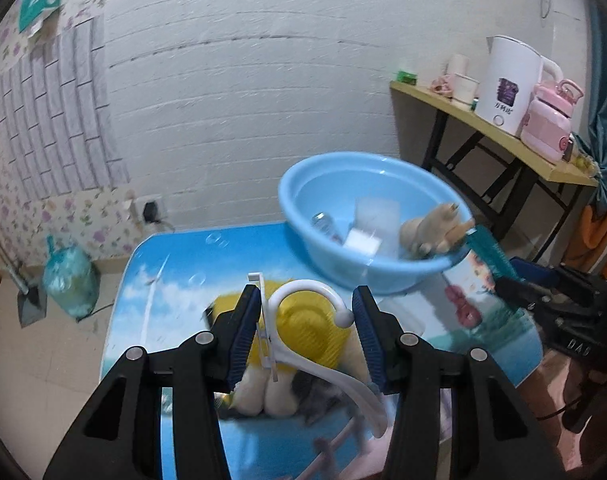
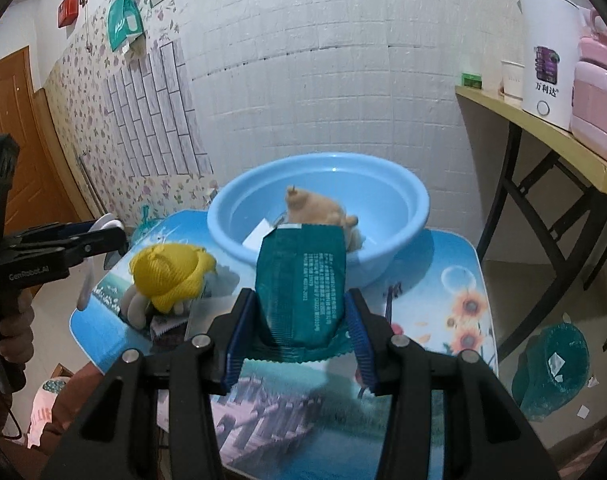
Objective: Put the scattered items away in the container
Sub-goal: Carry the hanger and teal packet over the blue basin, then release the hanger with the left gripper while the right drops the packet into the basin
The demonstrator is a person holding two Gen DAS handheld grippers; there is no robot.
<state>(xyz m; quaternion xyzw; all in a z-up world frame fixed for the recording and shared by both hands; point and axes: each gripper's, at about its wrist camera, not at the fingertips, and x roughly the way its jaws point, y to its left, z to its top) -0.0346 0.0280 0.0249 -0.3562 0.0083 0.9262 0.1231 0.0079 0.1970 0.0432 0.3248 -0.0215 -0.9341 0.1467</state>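
A light blue basin (image 1: 303, 216) (image 2: 403, 200) stands at the far side of the small picture-printed table (image 1: 175, 264) (image 2: 455, 280). It holds a tan plush toy (image 1: 427, 228) (image 2: 315, 204), a clear box (image 1: 373, 224) and a small bottle (image 1: 323, 224). My left gripper (image 1: 306, 320) is shut on a white plastic hanger (image 1: 303, 292), held above a yellow-hatted plush doll (image 1: 307, 332) (image 2: 171, 276) on the table. My right gripper (image 2: 299, 320) is shut on a dark green packet (image 2: 301, 280) (image 1: 489, 254), held near the basin's front rim.
A wooden side table (image 1: 499, 136) (image 2: 543, 128) at the right carries a white kettle (image 1: 507, 84) (image 2: 547, 60) and a pink appliance (image 1: 549, 124). A green bin (image 2: 551, 372) and a tied bag (image 1: 69, 280) stand on the floor.
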